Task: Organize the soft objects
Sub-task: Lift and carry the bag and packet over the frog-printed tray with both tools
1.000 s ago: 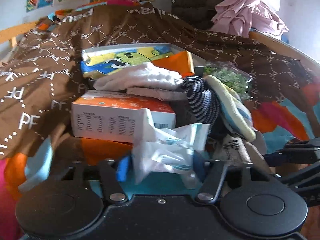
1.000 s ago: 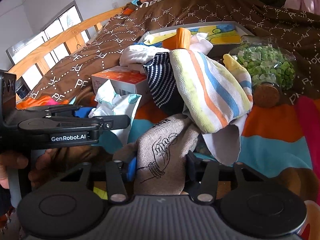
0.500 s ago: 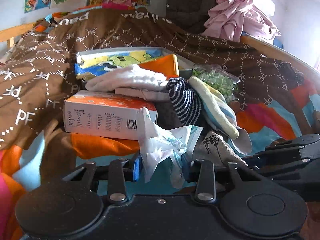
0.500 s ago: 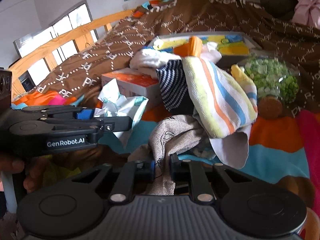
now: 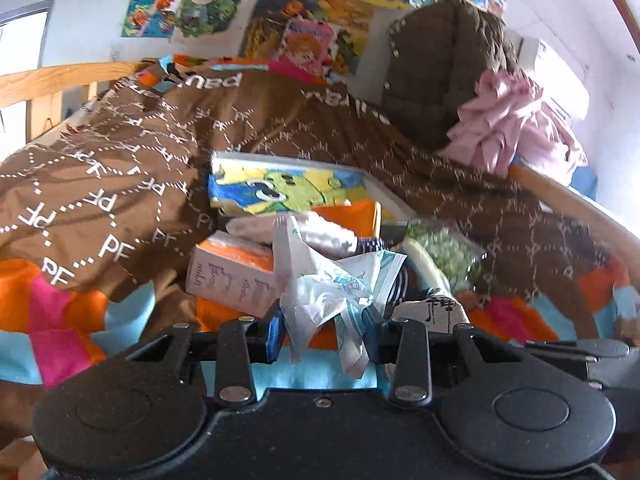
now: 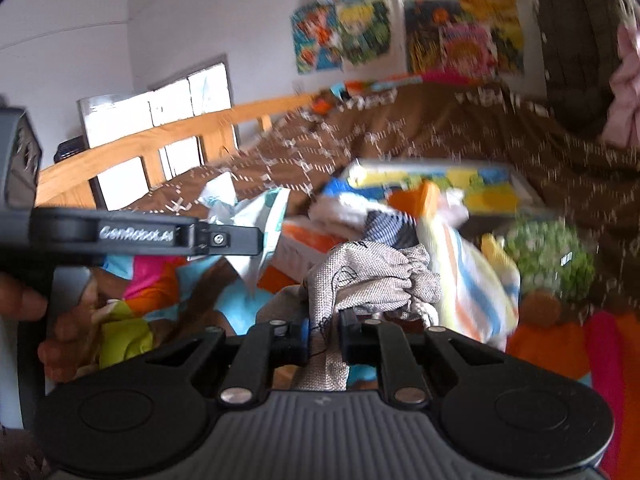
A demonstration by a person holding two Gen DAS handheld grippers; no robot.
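Between the fingers of the left gripper [image 5: 322,334], the left wrist view shows a crumpled white plastic wrapper [image 5: 328,284] pinched, with the jaws partly closed on it above the bedspread [image 5: 120,184]. An orange-topped box [image 5: 232,276] lies just behind.

From the right wrist view, the right gripper [image 6: 324,338] is clamped nearly closed on a grey woven cloth [image 6: 360,280], in front of a striped towel [image 6: 468,276] and a tray [image 6: 524,192].

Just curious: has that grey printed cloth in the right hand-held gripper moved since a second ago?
Yes. The grey cloth has risen with the right hand-held gripper: it now overlaps the orange-and-white box, which lay above it before.
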